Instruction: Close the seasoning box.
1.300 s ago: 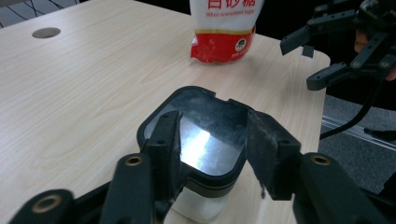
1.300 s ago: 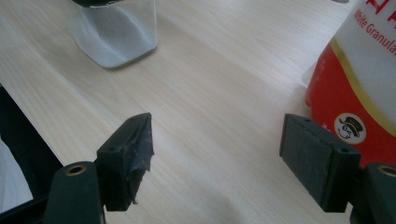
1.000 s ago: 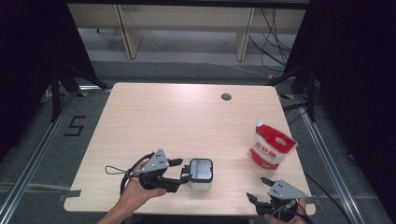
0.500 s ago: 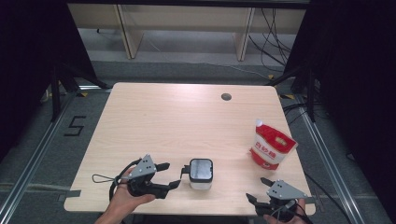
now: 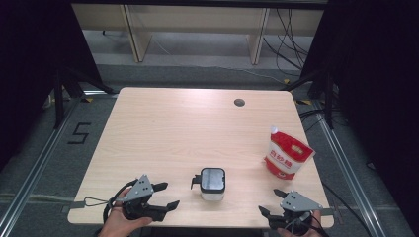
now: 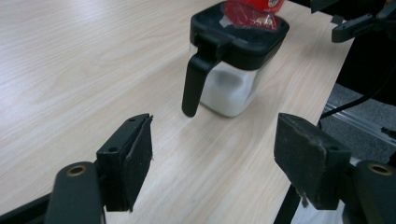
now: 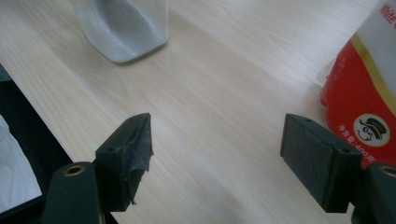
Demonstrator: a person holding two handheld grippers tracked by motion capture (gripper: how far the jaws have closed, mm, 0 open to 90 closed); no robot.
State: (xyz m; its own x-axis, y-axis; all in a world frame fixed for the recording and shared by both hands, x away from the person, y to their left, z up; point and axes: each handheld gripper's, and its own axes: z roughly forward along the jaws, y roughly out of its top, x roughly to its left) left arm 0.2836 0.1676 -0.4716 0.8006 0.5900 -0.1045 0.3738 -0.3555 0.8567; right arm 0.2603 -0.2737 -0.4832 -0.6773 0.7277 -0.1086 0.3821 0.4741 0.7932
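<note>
Both grippers spread and empty beside the sugar jar

The lidded jar (image 5: 213,183) stands near the table's near edge, handle toward the left gripper (image 5: 165,196), whose jaws have just been opening with nothing between them. The right gripper (image 5: 270,202) is spread too, the red pouch (image 5: 287,158) just beyond. A careless reach could knock the jar over the edge.

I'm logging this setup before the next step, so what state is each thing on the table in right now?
Clear jar: upright near the table's front edge, black lid on, handle toward the left gripper, white contents inside.
Red and white pouch: standing upright at the right side, apart from the jar.
Left gripper: jaws open, holding nothing, short of the handle.
Right gripper: jaws open, holding nothing.
</note>
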